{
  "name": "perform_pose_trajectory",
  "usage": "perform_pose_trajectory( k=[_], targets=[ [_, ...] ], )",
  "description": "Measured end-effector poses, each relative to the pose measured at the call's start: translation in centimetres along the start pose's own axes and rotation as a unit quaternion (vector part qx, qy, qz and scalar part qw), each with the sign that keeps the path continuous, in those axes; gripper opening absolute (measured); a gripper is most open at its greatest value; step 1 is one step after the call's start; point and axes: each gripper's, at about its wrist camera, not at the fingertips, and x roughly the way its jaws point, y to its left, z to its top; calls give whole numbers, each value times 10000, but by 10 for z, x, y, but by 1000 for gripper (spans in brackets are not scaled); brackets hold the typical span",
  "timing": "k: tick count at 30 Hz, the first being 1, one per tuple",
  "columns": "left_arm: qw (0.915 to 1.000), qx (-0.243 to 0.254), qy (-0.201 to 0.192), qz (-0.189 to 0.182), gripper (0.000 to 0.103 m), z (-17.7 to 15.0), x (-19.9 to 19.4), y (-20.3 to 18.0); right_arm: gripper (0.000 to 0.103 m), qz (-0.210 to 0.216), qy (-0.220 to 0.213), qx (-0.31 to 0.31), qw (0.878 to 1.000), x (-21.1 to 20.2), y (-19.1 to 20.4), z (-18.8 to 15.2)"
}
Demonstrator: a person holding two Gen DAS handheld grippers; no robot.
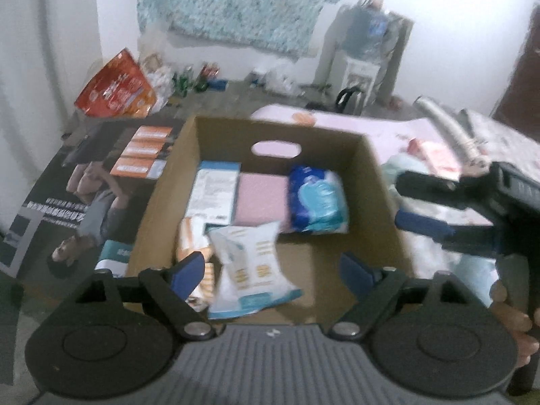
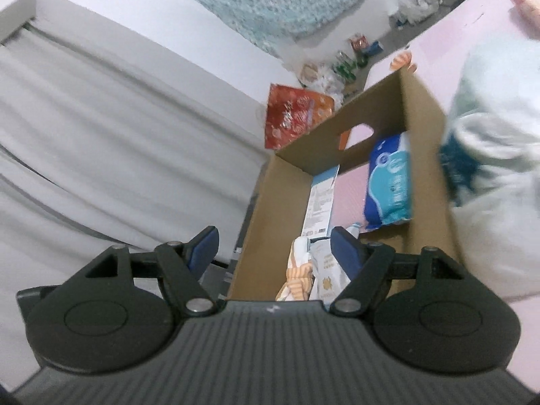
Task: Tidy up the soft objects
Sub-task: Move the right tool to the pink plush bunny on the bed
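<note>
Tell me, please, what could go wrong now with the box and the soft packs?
1. The white pack leans on the striped one at the cardboard box's near edge; it might slide or get bumped by the open left gripper.
2. The right gripper hangs near the box wall and could knock it.

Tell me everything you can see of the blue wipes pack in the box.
The blue pack is a soft plastic-film packet, dark blue at its edges with a lighter aqua panel and white print; the text is too blurred to read. It looks full and sealed. It lies inside the cardboard box, towards the wall with the handle hole, partly on a pink flat item. No fingers touch it.
</note>
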Motion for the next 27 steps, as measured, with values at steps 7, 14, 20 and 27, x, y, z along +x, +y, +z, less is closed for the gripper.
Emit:
perform_pose_trajectory(
  k=[7,14,20,27],
  targets=[
    [9986,453,-112,-242,89,4,-13,-56,75,-91,-560,-141,9983,-88,-27,13],
    [9922,1021,-378,-614,94,29,-9,-136,80,-682,-1402,-195,9876,-177,-71,59],
    [9863,1353,-373,-871,94,50,26,-218,82,-1588,-1927,-145,9682,-234,-138,124],
    [9847,1498,-260,-847,94,59,78,-270,82,-2535,-1973,117,9469,-221,-239,208]
  ],
)
